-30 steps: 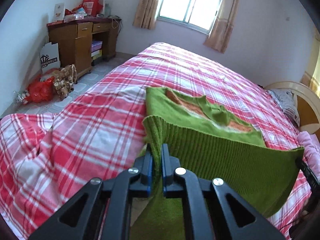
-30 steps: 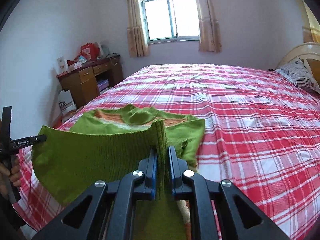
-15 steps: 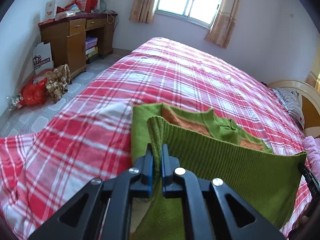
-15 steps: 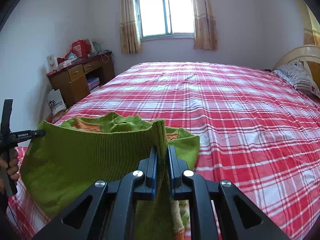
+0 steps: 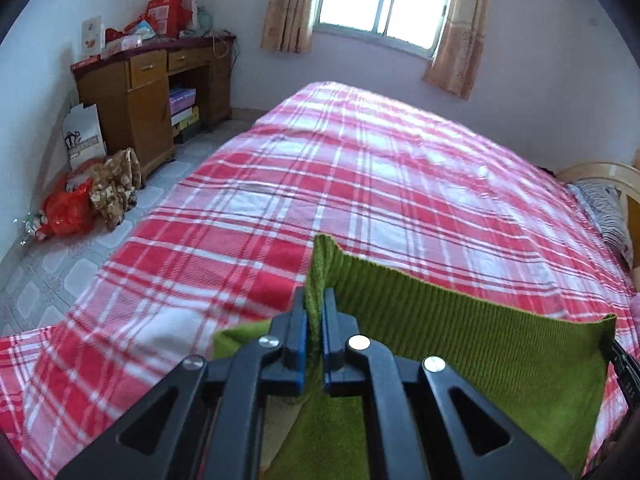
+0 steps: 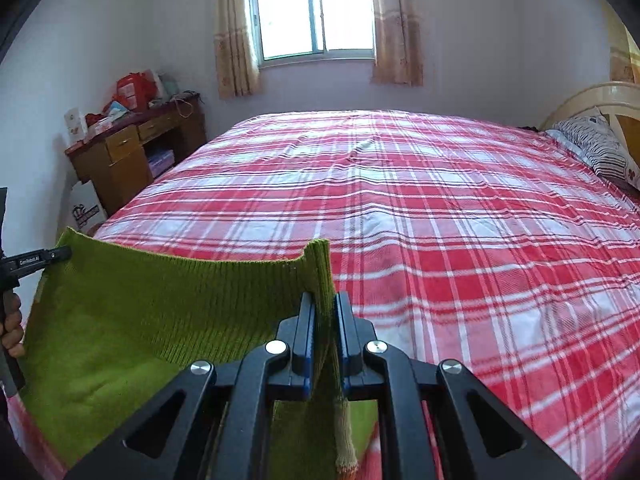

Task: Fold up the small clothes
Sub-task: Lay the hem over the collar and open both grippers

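A small green knitted sweater [image 5: 472,344] hangs by its ribbed hem, stretched between both grippers above the red plaid bed [image 5: 380,184]. My left gripper [image 5: 315,308] is shut on the hem's left corner. My right gripper [image 6: 325,312] is shut on the opposite corner of the sweater [image 6: 140,320], whose ribbed edge sticks up between the pads. In the right wrist view the left gripper [image 6: 60,255] pinches the far corner, with a hand [image 6: 11,328] below it. The lifted hem hides the sweater's lower part.
The bed [image 6: 440,208] stretches toward a window [image 6: 316,12] with curtains. A wooden desk [image 5: 152,92] piled with items stands at the left wall. A red bag [image 5: 68,212] and a brown bundle lie on the tiled floor. A striped pillow [image 6: 600,152] lies by the headboard.
Both grippers carried the sweater's hem forward over the bed. The orange-patterned front and collar, visible beyond the hem earlier, are now hidden behind it.
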`<state>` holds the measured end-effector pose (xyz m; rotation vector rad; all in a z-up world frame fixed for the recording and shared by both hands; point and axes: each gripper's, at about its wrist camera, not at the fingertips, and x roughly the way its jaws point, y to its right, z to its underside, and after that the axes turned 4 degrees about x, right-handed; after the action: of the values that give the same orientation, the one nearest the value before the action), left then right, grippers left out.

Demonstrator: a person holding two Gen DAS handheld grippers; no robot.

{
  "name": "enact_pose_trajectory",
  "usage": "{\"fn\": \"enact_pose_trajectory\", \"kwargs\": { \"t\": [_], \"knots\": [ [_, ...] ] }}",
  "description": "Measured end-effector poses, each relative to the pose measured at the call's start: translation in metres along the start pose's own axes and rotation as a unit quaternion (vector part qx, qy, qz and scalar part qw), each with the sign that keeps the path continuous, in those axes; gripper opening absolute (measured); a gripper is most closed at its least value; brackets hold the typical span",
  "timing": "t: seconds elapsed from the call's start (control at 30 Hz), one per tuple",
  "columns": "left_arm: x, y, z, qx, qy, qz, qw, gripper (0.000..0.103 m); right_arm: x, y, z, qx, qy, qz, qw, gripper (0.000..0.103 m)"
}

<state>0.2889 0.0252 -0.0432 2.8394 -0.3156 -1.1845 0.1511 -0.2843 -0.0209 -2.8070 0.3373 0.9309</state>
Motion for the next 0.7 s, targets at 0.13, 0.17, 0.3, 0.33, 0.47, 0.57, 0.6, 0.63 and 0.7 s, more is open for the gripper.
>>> {"fn": "enact_pose_trajectory", "kwargs": {
  "t": [0.13, 0.17, 0.3, 0.33, 0.47, 0.57, 0.6, 0.63, 0.7],
  "knots": [
    [0.041, 0.000, 0.006, -0.004, -0.031, -0.034, 0.9989, 0.006, 0.037, 0.002, 0.008, -0.005, -0.024, 0.021, 0.999, 0.009],
    [0.046, 0.000, 0.009, -0.006, -0.033, -0.034, 0.9989, 0.007, 0.043, 0.003, 0.010, -0.007, -0.027, 0.024, 0.999, 0.009],
    [0.045, -0.001, 0.010, -0.009, -0.033, -0.030, 0.9989, 0.010, 0.056, 0.005, 0.014, -0.002, -0.047, 0.030, 0.998, 0.009],
    [0.047, -0.001, 0.010, -0.010, -0.036, -0.030, 0.9989, 0.011, 0.059, 0.006, 0.015, -0.003, -0.051, 0.032, 0.998, 0.009],
    [0.056, -0.002, 0.008, -0.012, -0.051, -0.029, 0.9982, 0.016, 0.073, 0.012, 0.019, 0.013, -0.081, 0.052, 0.995, 0.009],
    [0.058, 0.000, 0.008, -0.009, -0.057, -0.034, 0.9977, 0.018, 0.077, 0.017, 0.019, 0.024, -0.092, 0.054, 0.994, 0.009],
    [0.059, 0.001, 0.007, -0.006, -0.061, -0.032, 0.9976, 0.020, 0.077, 0.015, 0.020, 0.017, -0.092, 0.061, 0.994, 0.009],
    [0.059, 0.001, 0.007, -0.005, -0.061, -0.030, 0.9977, 0.020, 0.078, 0.013, 0.019, 0.009, -0.093, 0.065, 0.993, 0.009],
    [0.053, -0.003, 0.003, -0.009, -0.063, -0.024, 0.9977, 0.033, 0.081, 0.013, 0.017, 0.011, -0.098, 0.058, 0.993, 0.009]
  ]
}}
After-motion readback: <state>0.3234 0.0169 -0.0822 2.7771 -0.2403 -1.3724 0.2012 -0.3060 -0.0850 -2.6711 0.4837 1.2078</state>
